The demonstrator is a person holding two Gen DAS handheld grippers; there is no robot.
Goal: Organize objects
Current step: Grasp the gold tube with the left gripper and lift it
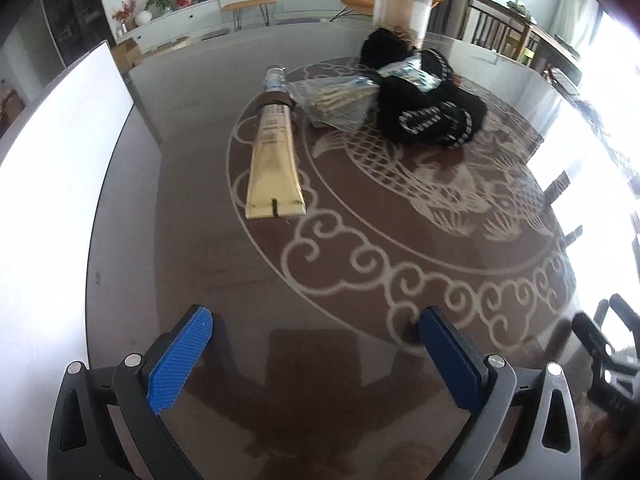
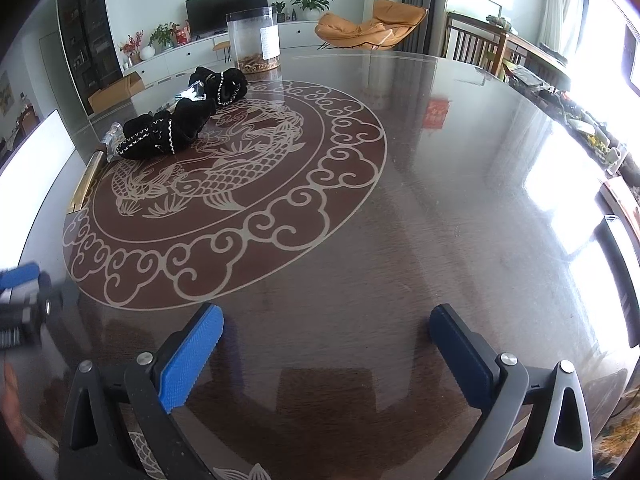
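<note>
Nearest to me, the left hand-held gripper (image 1: pixel 316 334) hangs tilted down over the glossy counter (image 1: pixel 200 280), its blue pads spread wide with nothing between them. The right hand-held gripper (image 2: pixel 326 334) is likewise released and empty, poised over a bare stretch of the same top, well apart from everything that needs sorting.

Beyond the left one lies a gold tube (image 1: pixel 274 160), flat on the counter with its crimped end toward the gripper and its cap pointing away. A dark band (image 1: pixel 276 100) rings it near the cap. Just beside the cap end sits a clear packet (image 1: pixel 340 100), and touching that is a heap of black knitwear (image 1: pixel 428 112) with pale stitching. Farthest off stands a clear jar (image 2: pixel 253 40), with something brownish at the bottom.

The step in hand looks like a reach for the tube, since it is the closest thing ahead of the left gripper. To do it well I'd bring the pads down either side of the tube's body, across its width rather than along it, somewhere mid-length where it is flat and firm. The tube looks slick and thin, so a low, square approach matters; pinching near the crimp could let it pivot. Keep clear of the packet, which would crinkle and drag along if caught.
</note>
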